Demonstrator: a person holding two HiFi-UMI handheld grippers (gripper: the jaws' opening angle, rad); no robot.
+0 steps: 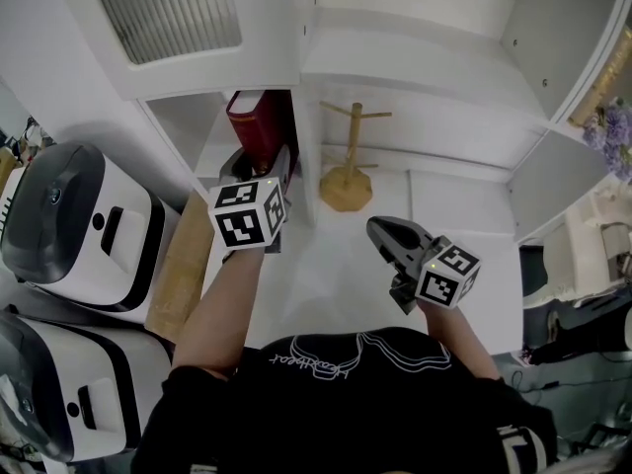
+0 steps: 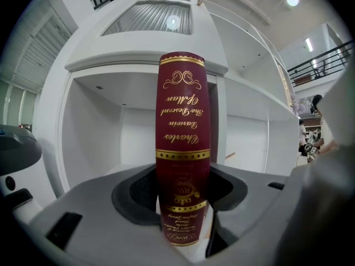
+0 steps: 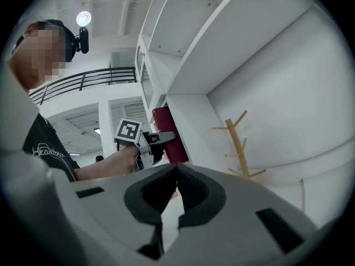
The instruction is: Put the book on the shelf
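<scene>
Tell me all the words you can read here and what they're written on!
"Charles Darwin": gold letters on the spine of the red book, upside down in the left gripper view.
"The Descent Of Man": same spine, higher in that view.
Small gold print at the spine's lower end: too small to read.
Cursive word on the black shirt: too blurred to read.

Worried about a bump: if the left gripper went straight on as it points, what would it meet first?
Likely the back wall of the shelf compartment ahead, the held book touching first; depth is unclear.
</scene>
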